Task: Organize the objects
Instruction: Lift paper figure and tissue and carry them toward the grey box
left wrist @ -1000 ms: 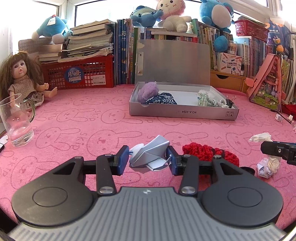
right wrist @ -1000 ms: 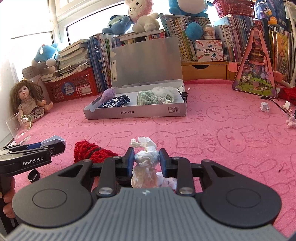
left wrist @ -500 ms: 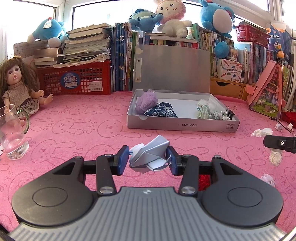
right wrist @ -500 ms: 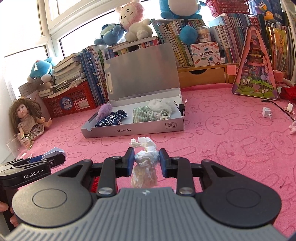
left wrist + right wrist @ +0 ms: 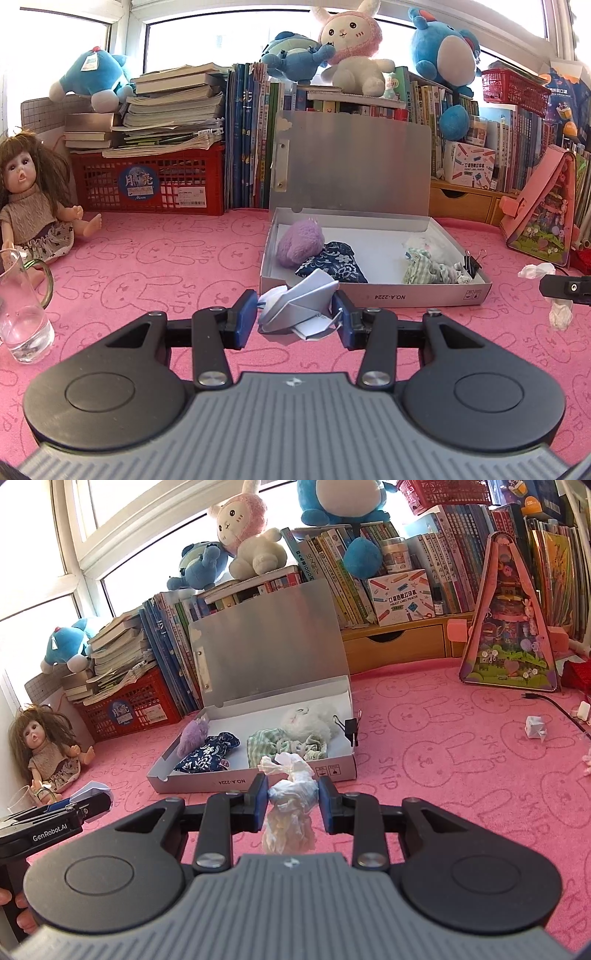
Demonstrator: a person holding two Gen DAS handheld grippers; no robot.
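Carrying one scrap apiece, both tools sit just short of the open grey cardboard box [image 5: 373, 295] on the pink rabbit-print table [image 5: 166, 266]. The left hand-held gripper [image 5: 294, 318] is closed about halfway onto a folded white-and-grey paper shape [image 5: 299, 304], pinched across its creased middle and held clear of the cloth. The right hand-held gripper [image 5: 291, 800] is closed more narrowly around a crumpled white tissue wad [image 5: 291, 797], gripped at its waist with a loose tail hanging below the pads.

Both pieces look almost weightless and easily crushed. The paper shape probably keeps its form only if squeezed lightly across the folds. The tissue is soft and will likely cling or trail on release, so a wide opening above the box should help.

The box stands with its lid [image 5: 269, 642] upright. Inside lie a fuzzy lilac pouch [image 5: 300, 244] and a navy floral cloth bag [image 5: 332, 263] at the left, and a green checked fabric bundle [image 5: 280, 744] with a fluffy white item [image 5: 306, 720] at the right. A black binder clip [image 5: 349, 726] grips the right wall. The bare middle looks like the easiest drop spot.
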